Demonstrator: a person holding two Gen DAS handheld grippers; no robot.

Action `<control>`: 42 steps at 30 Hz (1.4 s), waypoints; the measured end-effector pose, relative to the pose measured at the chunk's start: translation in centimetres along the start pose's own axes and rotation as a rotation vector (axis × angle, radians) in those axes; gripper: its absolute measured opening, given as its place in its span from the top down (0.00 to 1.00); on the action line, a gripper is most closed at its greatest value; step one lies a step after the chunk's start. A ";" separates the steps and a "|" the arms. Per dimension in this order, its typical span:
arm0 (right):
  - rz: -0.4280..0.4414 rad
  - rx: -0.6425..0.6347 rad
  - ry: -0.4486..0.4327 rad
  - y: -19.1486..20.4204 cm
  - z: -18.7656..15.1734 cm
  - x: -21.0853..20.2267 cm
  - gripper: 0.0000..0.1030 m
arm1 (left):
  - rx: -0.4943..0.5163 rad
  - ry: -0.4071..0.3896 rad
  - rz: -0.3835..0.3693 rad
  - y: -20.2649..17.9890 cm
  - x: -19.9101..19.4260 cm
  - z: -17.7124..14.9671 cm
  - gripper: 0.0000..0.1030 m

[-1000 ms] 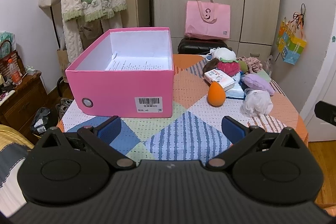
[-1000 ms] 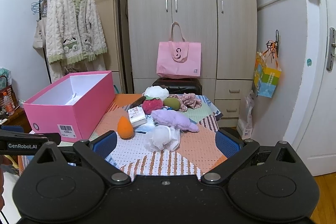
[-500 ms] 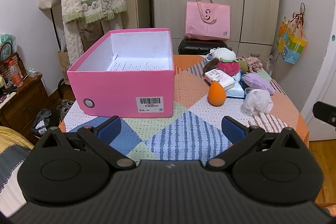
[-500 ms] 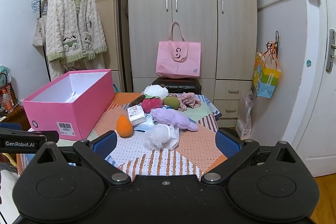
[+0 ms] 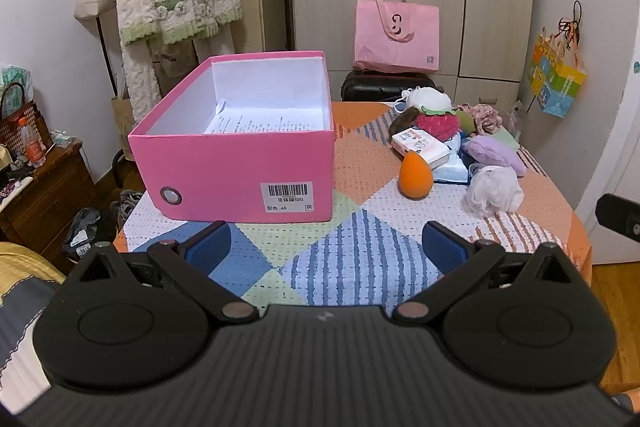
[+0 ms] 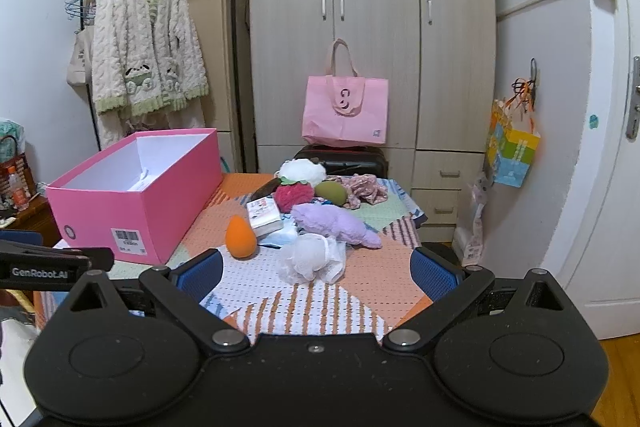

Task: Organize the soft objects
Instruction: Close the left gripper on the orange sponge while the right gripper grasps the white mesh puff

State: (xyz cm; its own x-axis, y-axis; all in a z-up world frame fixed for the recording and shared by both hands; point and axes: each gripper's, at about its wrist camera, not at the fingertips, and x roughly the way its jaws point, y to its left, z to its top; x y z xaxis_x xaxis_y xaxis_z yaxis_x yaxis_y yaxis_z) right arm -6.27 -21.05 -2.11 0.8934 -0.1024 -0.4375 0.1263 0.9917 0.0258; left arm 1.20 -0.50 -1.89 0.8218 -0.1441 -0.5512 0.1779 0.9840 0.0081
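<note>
Right wrist view is showing the soft objects sitting in a loose pile on the table's far-right part: orange sponge (image 6: 240, 237) nearest the box, white mesh pouf (image 6: 313, 257) closest to the camera, purple plush (image 6: 335, 225) just behind it, red strawberry puff (image 6: 293, 195), green sponge (image 6: 330, 192), white puff (image 6: 302, 171) and floral scrunchie (image 6: 366, 189) further back, w/ a small tissue pack (image 6: 264, 215) wedged among them. Pink box (image 5: 240, 163) is standing open to the left, well apart from the pile, only a paper sheet lying inside — nothing sorted yet, by my read. Right gripper (image 6: 316, 273) is hovering over the near table edge, fingers spread wide, gripping nothing; left gripper (image 5: 325, 245) is doing the same in front of the box, also wide & empty. Patchwork tablecloth (image 5: 340, 259) is covering the round table. Risks, imo: pouf is squashy and could slip out of a shallow pinch; items are touching, so a grab is likely dragging a neighbour along — or nudging the purple plush off the far edge.
</note>
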 end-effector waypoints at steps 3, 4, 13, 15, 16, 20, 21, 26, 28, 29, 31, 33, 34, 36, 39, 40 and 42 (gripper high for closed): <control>0.009 -0.005 0.000 -0.1 0.2 0.0 0.01 | -0.001 0.008 0.003 -0.3 0.5 0.2 0.00; 0.001 -0.011 -0.004 -0.1 0.3 0.0 0.01 | -0.002 0.010 0.001 -0.5 0.7 0.4 0.00; 0.063 -0.069 -0.093 -1.6 0.7 1.7 0.01 | -0.019 -0.097 -0.059 -2.9 2.1 2.6 0.00; 0.099 -0.064 -0.106 -2.5 0.3 2.7 0.01 | -0.017 -0.118 -0.093 -3.5 2.8 3.0 0.00; 0.115 -0.051 -0.104 -3.1 0.1 3.3 0.01 | -0.014 -0.132 -0.110 -3.9 3.2 3.1 0.00; 0.169 -0.003 -0.087 -5.0 -0.7 6.0 0.01 | 0.027 -0.130 -0.173 -5.7 5.4 3.3 0.02; 0.178 -0.007 -0.080 -5.0 -0.9 6.6 0.01 | 0.053 -0.121 -0.174 -6.4 6.1 3.3 0.02; 0.206 -0.067 -0.047 -5.2 -2.1 9.8 0.02 | 0.141 -0.115 -0.182 -8.9 8.4 3.2 0.04; 0.219 -0.094 -0.031 -5.1 -2.6 11.1 0.02 | 0.150 -0.107 -0.196 -9.5 9.5 3.2 0.07; 0.225 -0.100 -0.022 -5.2 -2.8 11.6 0.03 | 0.151 -0.096 -0.202 -9.7 10.1 3.3 0.12; 0.248 -0.106 -0.004 -5.3 -3.1 12.8 0.04 | 0.151 -0.065 -0.212 -9.9 11.6 3.4 0.18; 0.271 -0.105 0.016 -5.3 -3.5 14.1 0.07 | 0.155 -0.039 -0.224 -10.0 13.0 3.3 0.22; 0.286 -0.105 0.024 -5.3 -3.6 14.7 0.07 | 0.159 -0.028 -0.232 -10.1 13.6 3.2 0.24; 0.311 -0.113 0.040 -5.2 -3.7 15.7 0.07 | 0.157 -0.004 -0.229 -10.2 14.8 3.1 0.26; 0.327 -0.116 0.065 -4.9 -3.7 17.2 0.07 | 0.160 0.016 -0.202 -10.2 16.3 2.8 0.28; 0.329 -0.105 0.077 -5.0 -3.7 17.7 0.07 | 0.157 0.023 -0.194 -10.1 16.7 2.8 0.29; 0.336 -0.077 0.101 -5.2 -3.6 18.7 0.07 | 0.149 0.032 -0.184 -9.7 17.4 2.8 0.30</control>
State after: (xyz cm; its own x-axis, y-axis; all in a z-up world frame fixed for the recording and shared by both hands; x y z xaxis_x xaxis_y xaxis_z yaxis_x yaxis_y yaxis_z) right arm 8.26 -27.86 -13.68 0.8319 0.2346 -0.5029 -0.2036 0.9721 0.1167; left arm 15.33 -12.90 -9.24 0.7509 -0.3136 -0.5812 0.4027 0.9149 0.0267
